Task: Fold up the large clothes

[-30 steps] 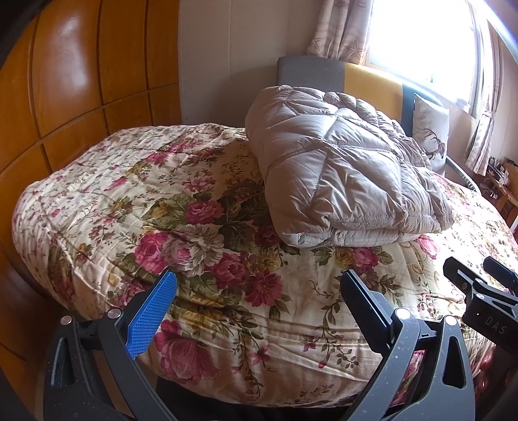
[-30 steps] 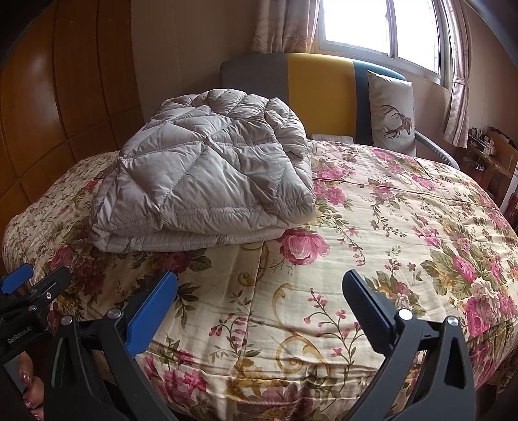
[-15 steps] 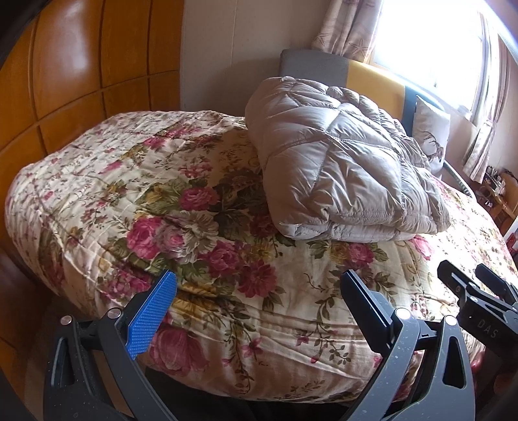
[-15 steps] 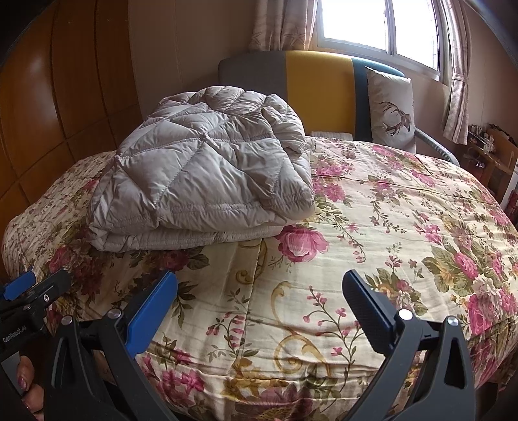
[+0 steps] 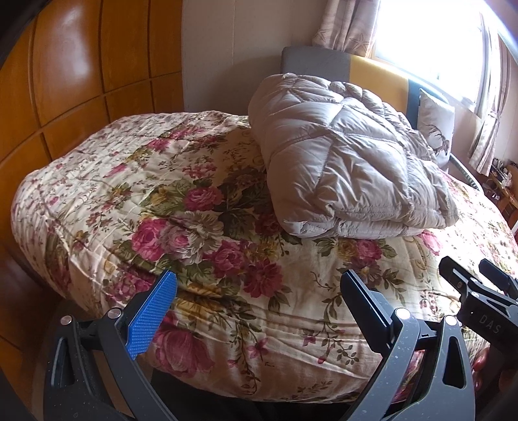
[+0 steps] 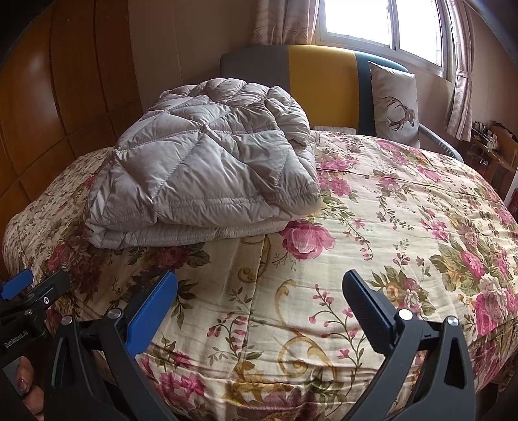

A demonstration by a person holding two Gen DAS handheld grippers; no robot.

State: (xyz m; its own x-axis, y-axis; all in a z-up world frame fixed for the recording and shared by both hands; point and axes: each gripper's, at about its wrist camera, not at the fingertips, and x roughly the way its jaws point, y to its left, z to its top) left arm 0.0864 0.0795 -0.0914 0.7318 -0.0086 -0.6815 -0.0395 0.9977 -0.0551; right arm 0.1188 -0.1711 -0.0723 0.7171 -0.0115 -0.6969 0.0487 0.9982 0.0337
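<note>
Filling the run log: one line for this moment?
left gripper open | right gripper open | grey jacket folded on bed, untouched

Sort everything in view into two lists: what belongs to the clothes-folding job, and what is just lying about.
For the job:
- folded grey quilted puffer coat
- left gripper, open, empty
- right gripper, open, empty

Just there:
- floral quilted bedspread
- white deer-print cushion
- yellow and grey headboard
- patterned curtains
</note>
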